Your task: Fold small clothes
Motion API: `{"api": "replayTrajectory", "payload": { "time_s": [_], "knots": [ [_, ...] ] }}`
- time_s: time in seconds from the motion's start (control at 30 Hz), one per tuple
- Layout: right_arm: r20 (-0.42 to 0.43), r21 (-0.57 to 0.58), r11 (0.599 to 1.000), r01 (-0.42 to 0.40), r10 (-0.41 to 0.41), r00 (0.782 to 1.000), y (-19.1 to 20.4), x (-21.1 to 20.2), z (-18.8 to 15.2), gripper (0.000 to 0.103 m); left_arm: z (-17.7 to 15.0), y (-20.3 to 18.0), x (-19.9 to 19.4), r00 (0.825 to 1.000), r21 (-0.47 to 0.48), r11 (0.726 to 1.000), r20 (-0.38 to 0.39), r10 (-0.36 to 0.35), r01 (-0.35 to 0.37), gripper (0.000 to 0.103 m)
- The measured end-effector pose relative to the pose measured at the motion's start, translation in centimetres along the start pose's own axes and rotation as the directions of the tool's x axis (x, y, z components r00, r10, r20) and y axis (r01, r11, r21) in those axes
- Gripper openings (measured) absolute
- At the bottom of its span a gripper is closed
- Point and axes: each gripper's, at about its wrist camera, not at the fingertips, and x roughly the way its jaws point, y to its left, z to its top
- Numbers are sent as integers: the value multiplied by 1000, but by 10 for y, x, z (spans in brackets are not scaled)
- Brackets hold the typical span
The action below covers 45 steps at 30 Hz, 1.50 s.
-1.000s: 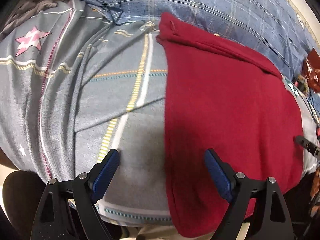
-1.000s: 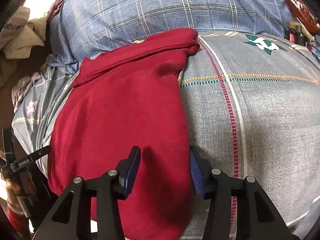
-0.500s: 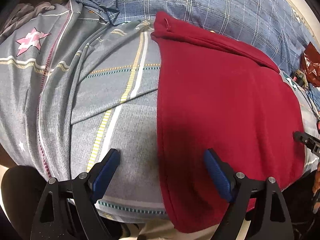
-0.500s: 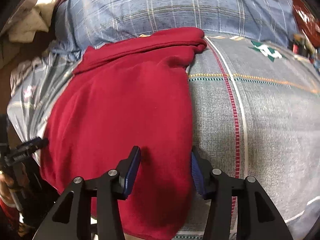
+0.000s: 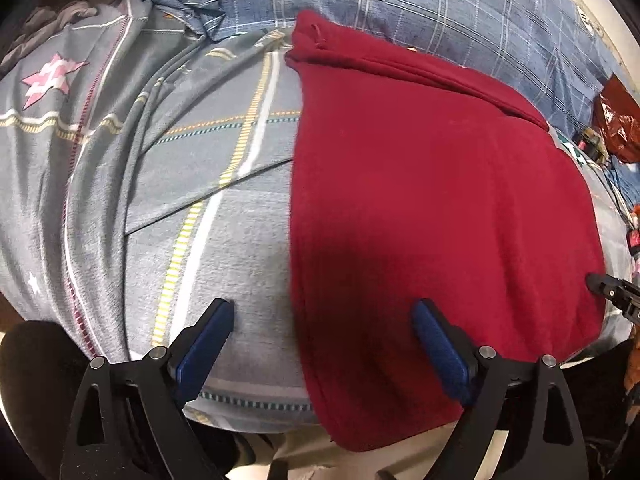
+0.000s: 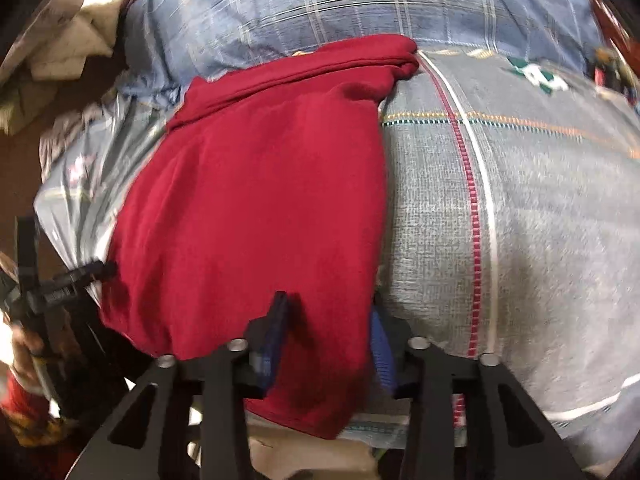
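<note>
A dark red garment (image 5: 440,180) lies flat on the grey patterned bedsheet (image 5: 220,220), with its near hem hanging over the bed's front edge. My left gripper (image 5: 324,344) stands open across the garment's left edge: one blue pad is over the sheet, the other over the red cloth. In the right wrist view my right gripper (image 6: 328,328) straddles the near right corner of the garment (image 6: 260,200). Its jaws are closing with the cloth between them, and a wide gap still shows.
A blue plaid cover (image 5: 400,0) is bunched behind the garment. Pale crumpled cloths (image 6: 60,40) lie at the far left, and a red packet (image 5: 616,120) with small items at the far right. The sheet (image 6: 520,220) spreads right of the garment.
The right gripper's jaws have narrowed around the garment's near right corner, and its view has tipped slightly and blurred. The left gripper has stayed open in the same place.
</note>
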Motion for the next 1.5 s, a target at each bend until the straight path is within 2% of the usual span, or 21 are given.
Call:
{"api": "replayTrajectory", "payload": {
  "time_s": [0.07,0.17,0.23,0.33,0.37,0.4,0.43,0.6,0.77,0.8,0.87,0.9,0.97,1.07,1.27,1.43,1.5],
  "knots": [
    [2,2,1000,-14,14,1000,0,1,0,29,-1,0,-1,1000,0,1000,7,4,-4,86],
    [15,15,999,-40,40,999,-1,2,-1,30,-2,1,-3,1000,8,1000,17,8,-8,67],
    [30,34,998,-59,58,998,-4,2,-2,32,0,1,-6,1000,12,1000,27,-7,6,35],
    [44,-2,999,-48,48,998,-1,2,-5,29,2,6,-6,998,1,999,18,-54,54,11],
    [46,-13,999,-40,41,998,0,2,-5,24,3,7,-7,997,-7,997,8,-71,71,9],
    [43,-3,998,-55,55,998,-1,1,-4,13,4,9,-8,996,-16,996,-4,-87,87,8],
    [38,16,997,-78,78,996,-2,1,-3,12,4,11,-10,995,-20,995,-14,-96,96,8],
    [61,20,988,-153,152,987,0,-23,-7,9,-1,14,-26,994,-6,994,-1,-111,110,8],
    [-2,51,992,-114,114,994,-8,-8,-15,10,-6,18,-23,997,2,997,-24,-72,72,8],
    [-11,62,991,-119,120,993,-10,-6,-17,16,-8,16,-22,997,-1,998,-31,-65,65,9],
    [-9,83,987,-134,136,991,-10,-5,-18,20,-10,16,-21,997,-7,998,-33,-63,63,10],
    [-15,80,985,-150,152,988,-9,-5,-19,31,-11,15,-21,998,-7,998,-32,-61,61,10],
    [-32,54,984,-167,169,985,-5,-6,-21,43,-14,12,-21,998,-7,999,-31,-51,51,14],
    [-55,22,985,-170,171,984,1,-5,-21,44,-17,9,-22,998,-3,999,-27,-52,51,20],
    [-63,32,981,-192,193,979,4,-2,-20,44,-16,8,-21,998,-2,999,-26,-52,52,26],
    [-63,32,974,-223,225,972,-2,2,-17,44,-14,5,-18,997,4,998,-23,-68,68,42],
    [-56,28,970,-242,243,968,-5,2,-15,43,-14,1,-17,998,19,998,-16,-62,62,44]
  ]
}}
